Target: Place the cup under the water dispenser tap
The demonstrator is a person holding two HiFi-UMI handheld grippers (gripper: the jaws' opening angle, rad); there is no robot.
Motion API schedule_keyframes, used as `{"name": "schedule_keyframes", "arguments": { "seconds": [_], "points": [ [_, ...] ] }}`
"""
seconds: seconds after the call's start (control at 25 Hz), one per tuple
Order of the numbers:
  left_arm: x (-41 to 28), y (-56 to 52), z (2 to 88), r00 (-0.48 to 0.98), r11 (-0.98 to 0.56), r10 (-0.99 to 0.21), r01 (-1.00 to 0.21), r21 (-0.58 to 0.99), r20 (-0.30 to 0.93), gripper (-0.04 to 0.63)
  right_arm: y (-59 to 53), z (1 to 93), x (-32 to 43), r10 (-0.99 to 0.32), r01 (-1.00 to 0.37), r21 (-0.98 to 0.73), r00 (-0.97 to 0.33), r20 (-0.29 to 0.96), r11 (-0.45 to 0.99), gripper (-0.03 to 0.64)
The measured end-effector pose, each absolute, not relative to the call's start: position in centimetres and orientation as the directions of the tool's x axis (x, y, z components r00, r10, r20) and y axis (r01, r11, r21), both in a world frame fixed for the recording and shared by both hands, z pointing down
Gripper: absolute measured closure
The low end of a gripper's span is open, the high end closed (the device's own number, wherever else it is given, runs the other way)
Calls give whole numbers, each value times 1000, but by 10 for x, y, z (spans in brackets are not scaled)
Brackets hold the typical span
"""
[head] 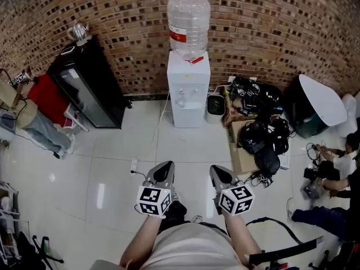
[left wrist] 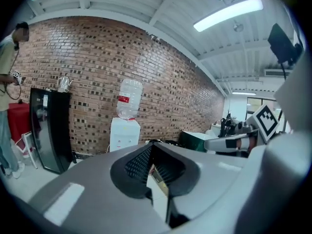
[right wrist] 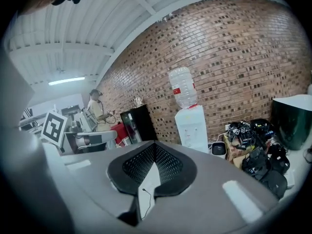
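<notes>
The white water dispenser point(head: 188, 89) stands against the brick wall with a clear bottle point(head: 188, 24) on top. It also shows in the left gripper view as the dispenser point(left wrist: 124, 135) and in the right gripper view as the dispenser point(right wrist: 191, 126), well ahead of both grippers. A small pale thing point(head: 181, 101) sits in its tap recess, too small to tell what it is. My left gripper point(head: 164, 166) point(left wrist: 152, 144) and right gripper point(head: 216, 170) point(right wrist: 155, 144) are side by side over the white floor, both shut with nothing in them. No cup shows in either one.
A black cabinet point(head: 90, 89) stands left of the dispenser, a small white bin point(head: 215, 106) right of it. Black bags point(head: 259, 131), a cardboard box point(head: 239, 153) and a dark bin with a white lid point(head: 315, 106) crowd the right. People are at the far left point(head: 39, 122) and far right point(head: 343, 170).
</notes>
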State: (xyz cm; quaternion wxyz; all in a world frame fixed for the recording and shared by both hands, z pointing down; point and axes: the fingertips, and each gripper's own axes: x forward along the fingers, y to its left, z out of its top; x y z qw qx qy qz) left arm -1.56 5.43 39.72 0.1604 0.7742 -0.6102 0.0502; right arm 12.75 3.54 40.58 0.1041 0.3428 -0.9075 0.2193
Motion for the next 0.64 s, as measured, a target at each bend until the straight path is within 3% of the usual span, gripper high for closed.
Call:
{"name": "schedule_keyframes", "arguments": {
  "seconds": [0.64],
  "points": [
    [-19,36,393,255,-206,-935,-956,206,248,583,12,392,113,-573,-657,-296,-752,326,693,617]
  ]
}}
